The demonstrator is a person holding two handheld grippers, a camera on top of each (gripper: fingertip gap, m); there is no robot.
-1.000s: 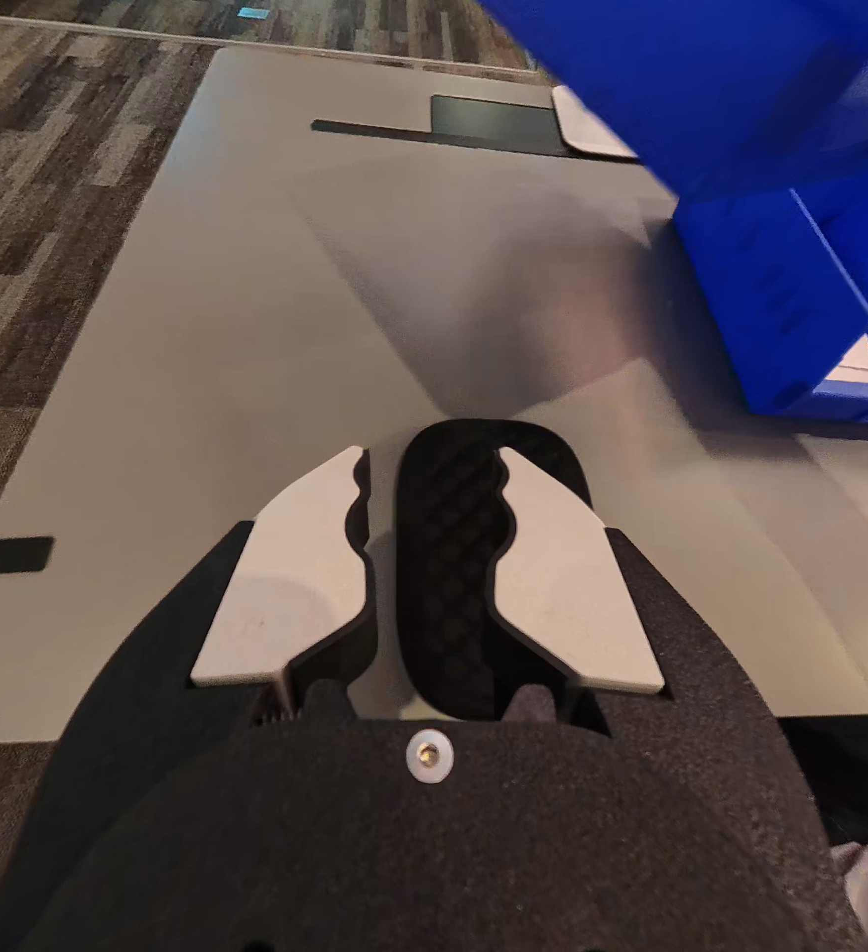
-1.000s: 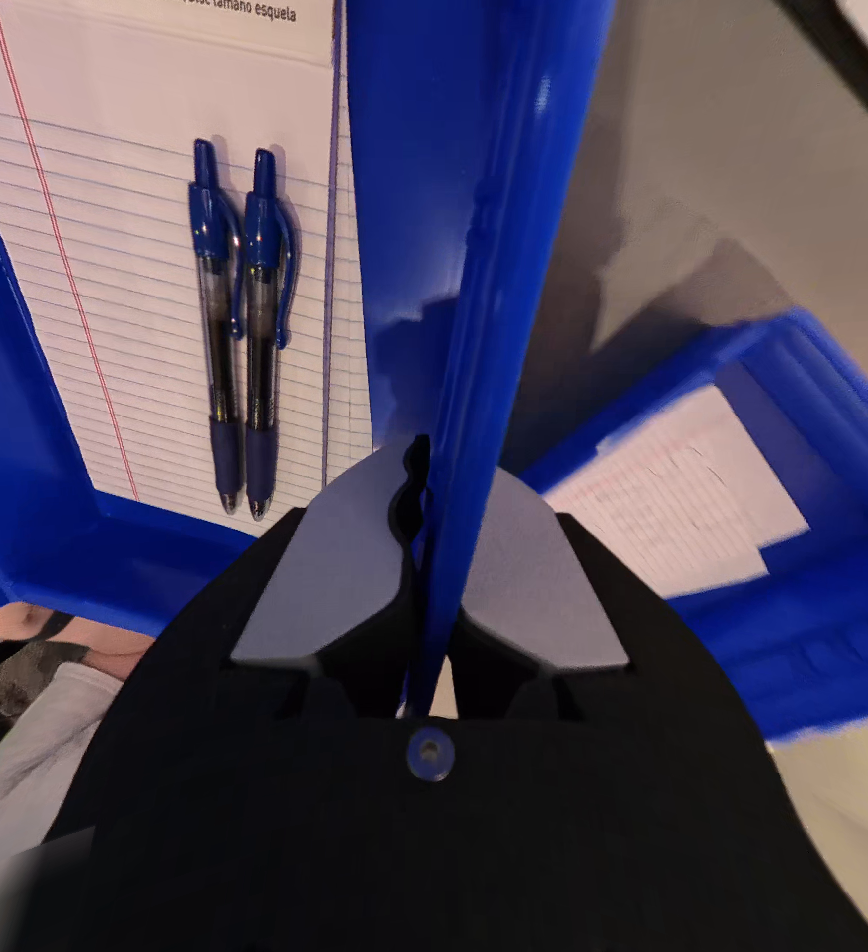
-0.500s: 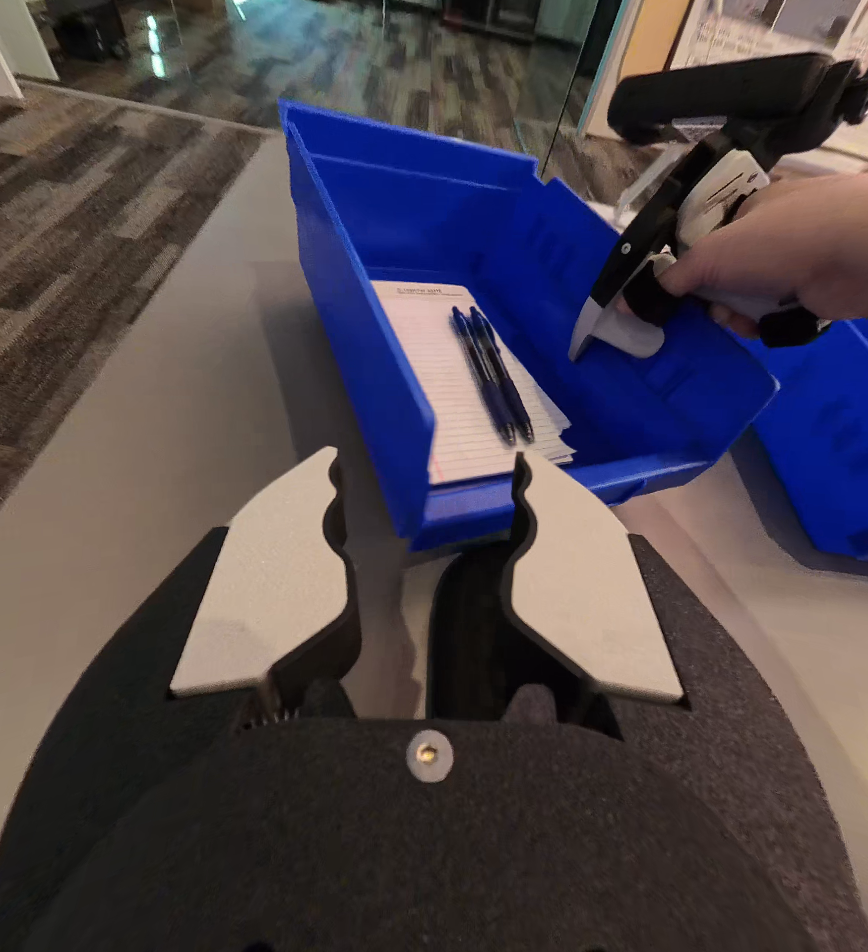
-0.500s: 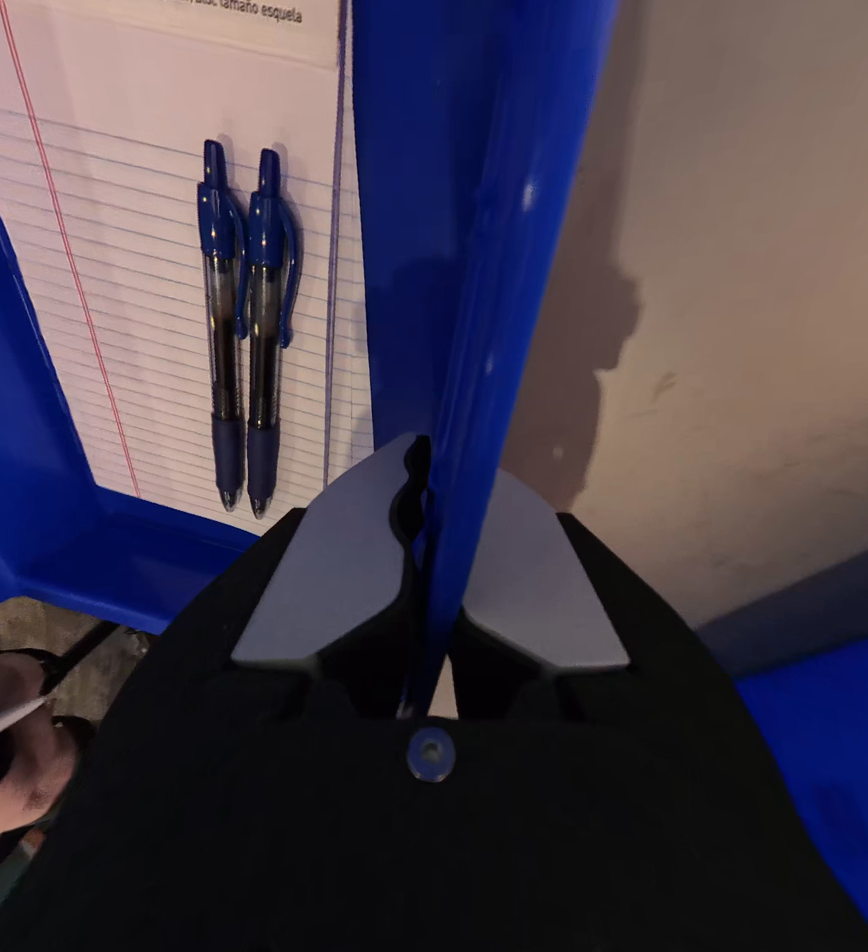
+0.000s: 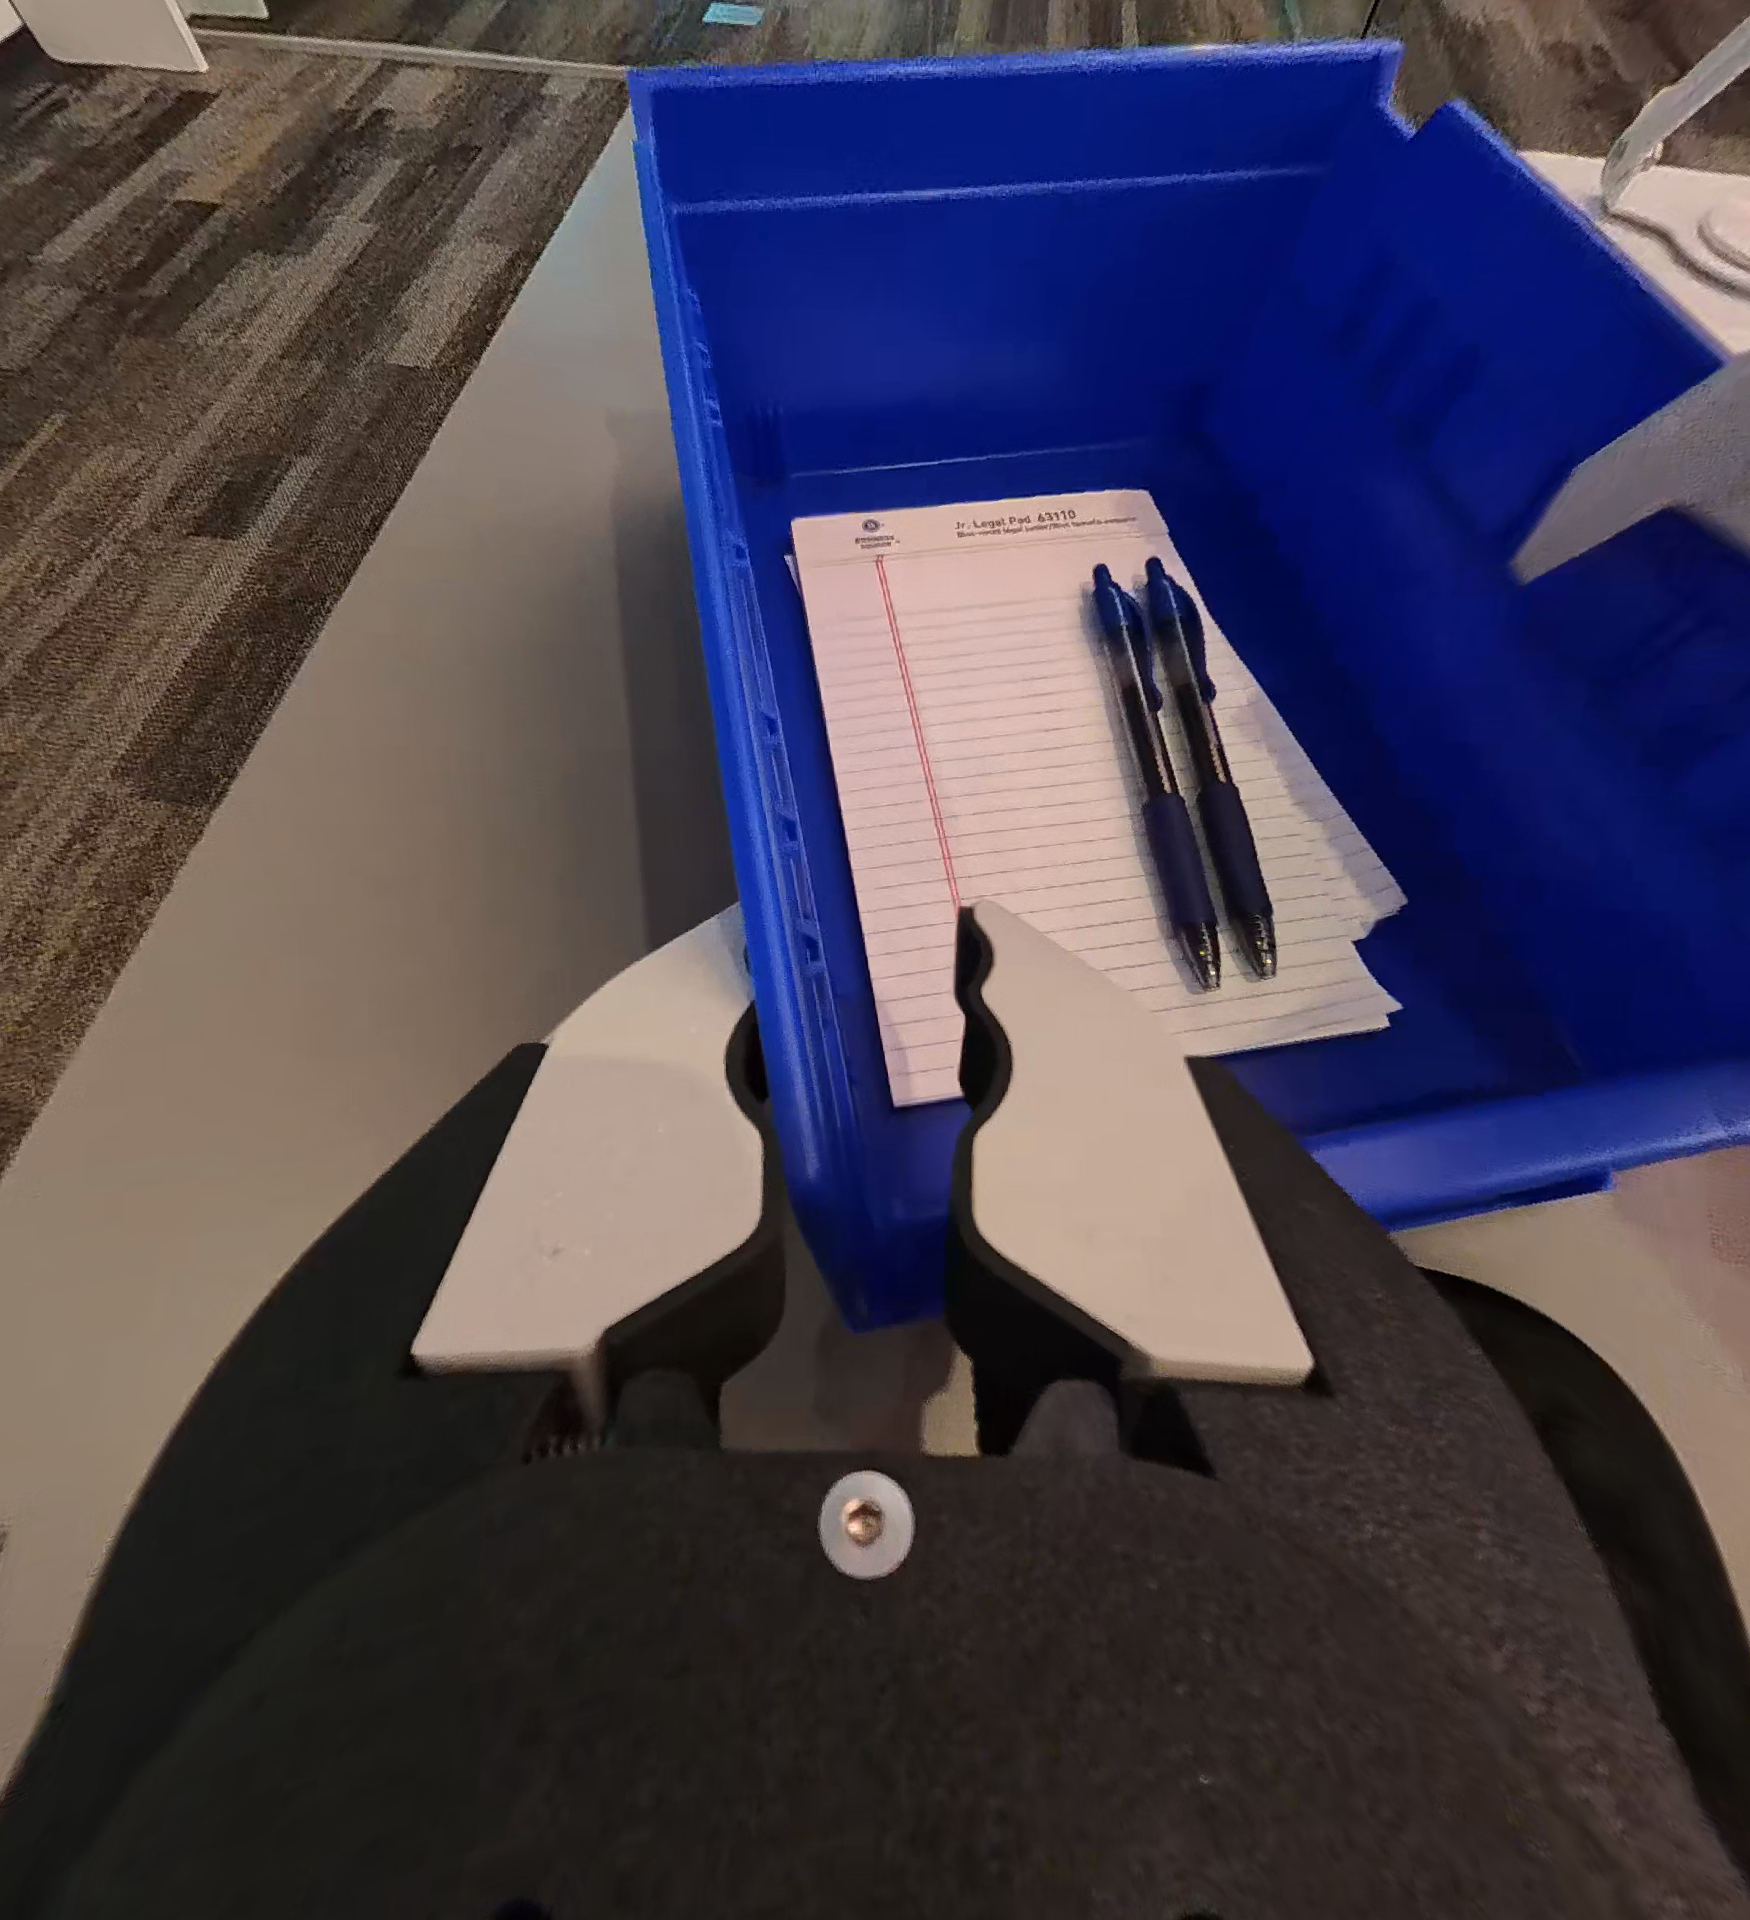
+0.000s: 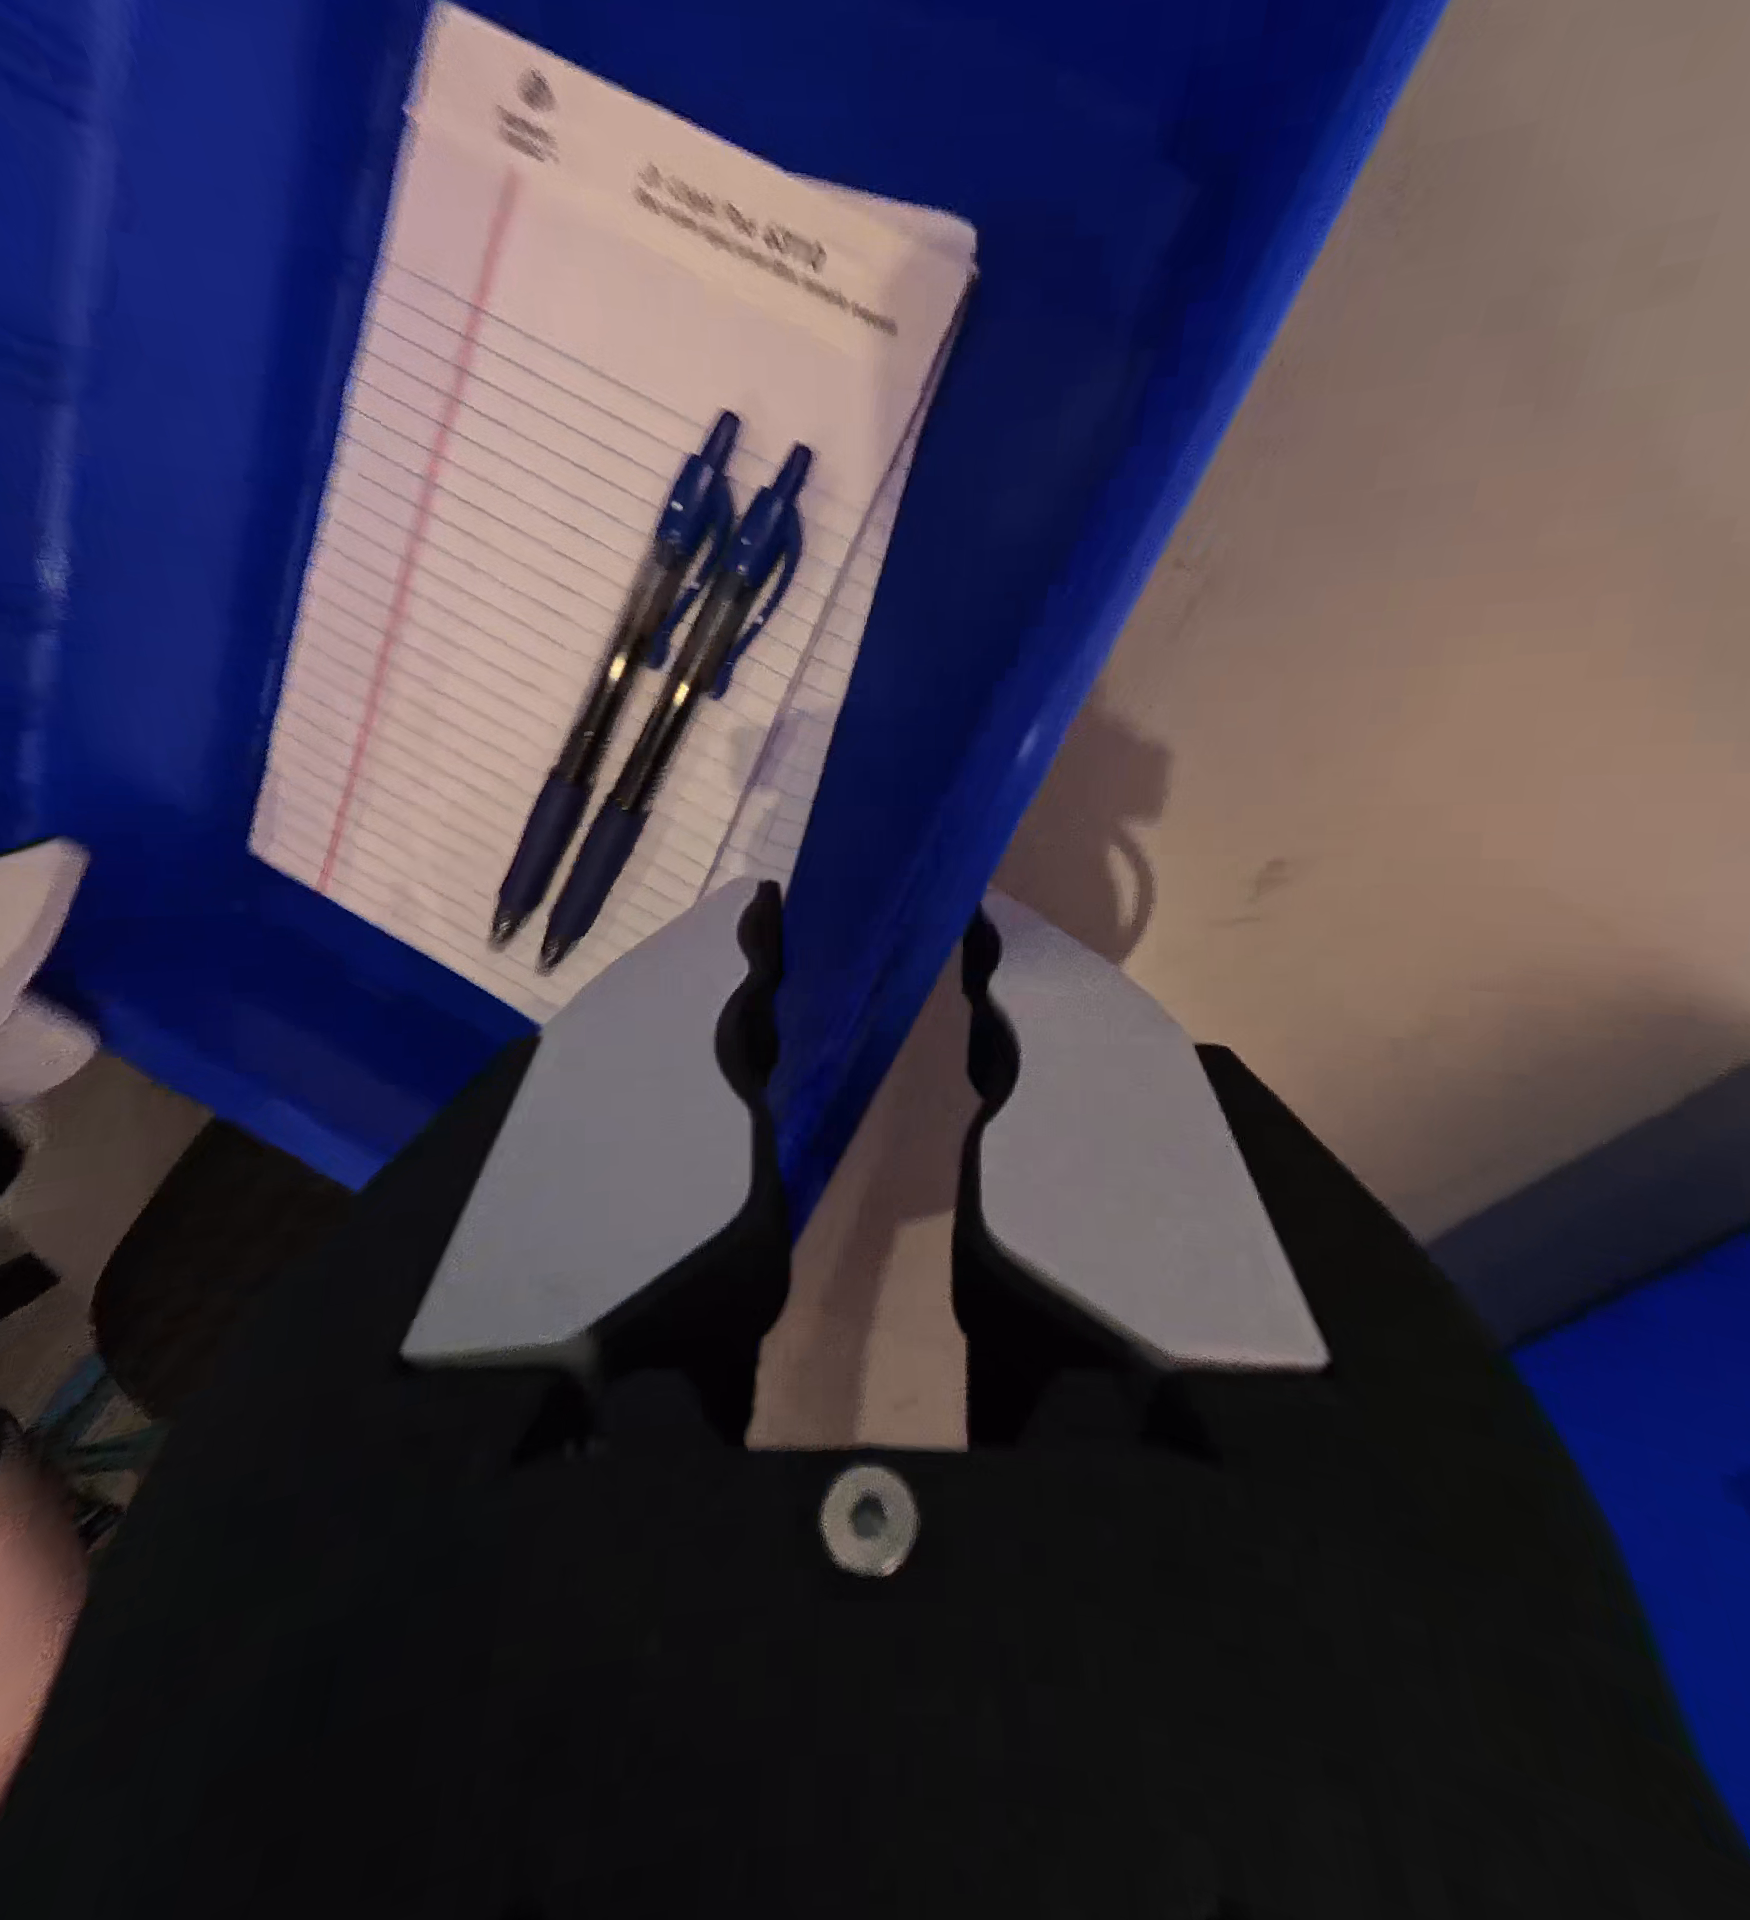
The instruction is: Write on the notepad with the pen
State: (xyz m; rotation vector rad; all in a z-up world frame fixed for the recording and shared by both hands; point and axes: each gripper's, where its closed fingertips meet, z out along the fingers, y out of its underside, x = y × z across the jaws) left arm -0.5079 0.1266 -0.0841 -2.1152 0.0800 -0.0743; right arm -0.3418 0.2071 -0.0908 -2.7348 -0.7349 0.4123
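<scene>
My left tongs (image 5: 855, 1039) are spread apart. The left wall of the blue bin (image 5: 954, 312) stands between the two fingers, one finger outside the box and one inside. I cannot tell if the fingers touch the wall.

Inside the blue bin, just ahead of my left tongs, lies the notepad (image 5: 996, 748). It is white with thin lines and a red line down its left side. It lies flat on the floor of the box, near the left wall. Some loose sheets stick out under it on the right. Two blue pens (image 5: 1177, 769) lie on the notepad, side by side and touching, tips pointing toward my tongs. They are ahead and to the right of my left tongs.

My right tongs (image 6: 866, 935) are spread apart too, and hold nothing. The right wall of the blue bin (image 6: 1162, 364) runs up ahead from between the fingers. The left finger hangs over the inside of the box. The notepad (image 6: 559, 436) and the two blue pens (image 6: 642, 686) are ahead and to the left of my right tongs.

The box sits on a grey table (image 5: 383, 831). Another blue box (image 6: 1702, 1455) is low on the right of my right tongs. I cannot see what is in it.
</scene>
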